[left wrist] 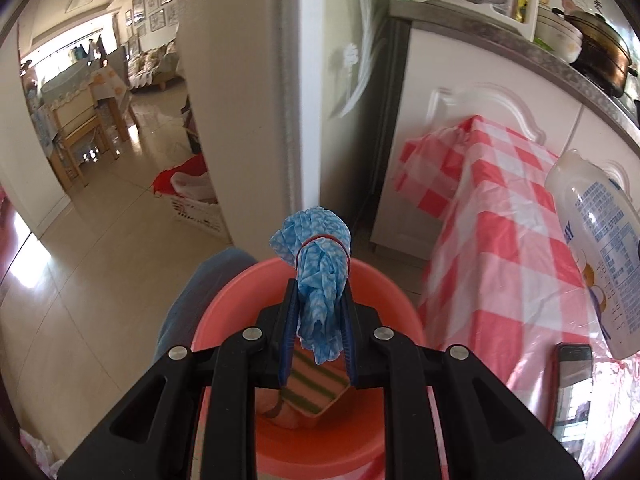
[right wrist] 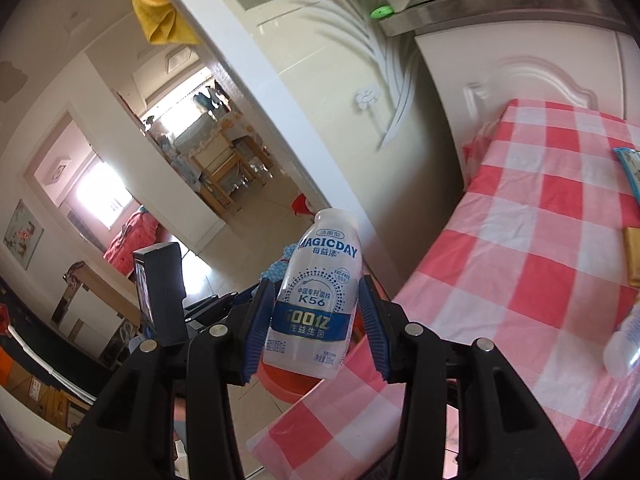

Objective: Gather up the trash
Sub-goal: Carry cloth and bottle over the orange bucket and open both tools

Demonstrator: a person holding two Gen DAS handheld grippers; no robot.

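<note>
My left gripper is shut on a crumpled blue cloth wad tied with a red band, held above a pink bin that has a striped wrapper inside. My right gripper is shut on a white MAGICDAY bottle, held upright off the table's left edge, above the pink bin. The bottle also shows at the right of the left wrist view.
A table with a red-and-white checked cover carries a second small bottle, a blue packet and a yellow-brown packet. A phone lies on it. White cabinets stand behind.
</note>
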